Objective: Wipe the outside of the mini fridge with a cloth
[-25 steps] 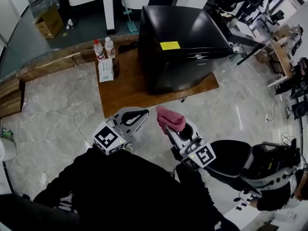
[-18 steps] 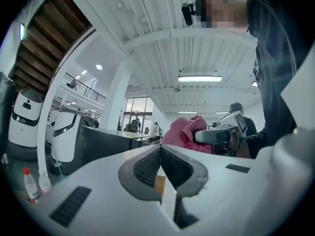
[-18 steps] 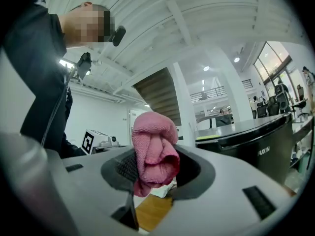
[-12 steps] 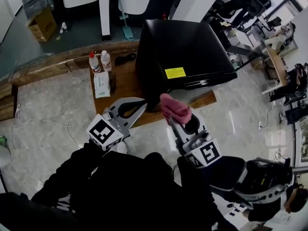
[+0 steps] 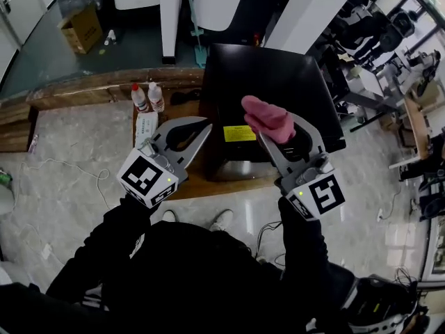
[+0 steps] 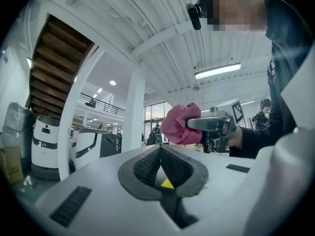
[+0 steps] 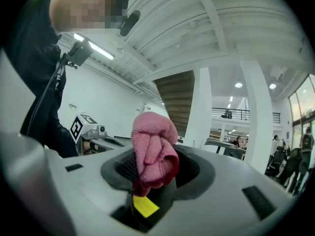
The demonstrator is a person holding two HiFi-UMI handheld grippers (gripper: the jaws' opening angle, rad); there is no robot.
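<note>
— What colour is the cloth [image 5: 266, 115]?
— Pink. Behind it the mini fridge [image 5: 278, 75] is glossy black, with a yellow label [image 5: 238, 133].
— And the tools?
— The left hand-held gripper [image 5: 204, 125] and right hand-held gripper [image 5: 268, 126] are pale grey, each with a cube of black-and-white square markers.
— Anything else?
— A brown wooden bench [image 5: 197, 165]. At ten o'clock, clear bottles [image 5: 144, 97] with red caps. The floor [image 5: 69, 152] is pale grey, veined.

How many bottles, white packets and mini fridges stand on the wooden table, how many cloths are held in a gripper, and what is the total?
Bottles: 2
White packet: 1
Mini fridge: 1
Pink cloth: 1
Total: 5
</note>
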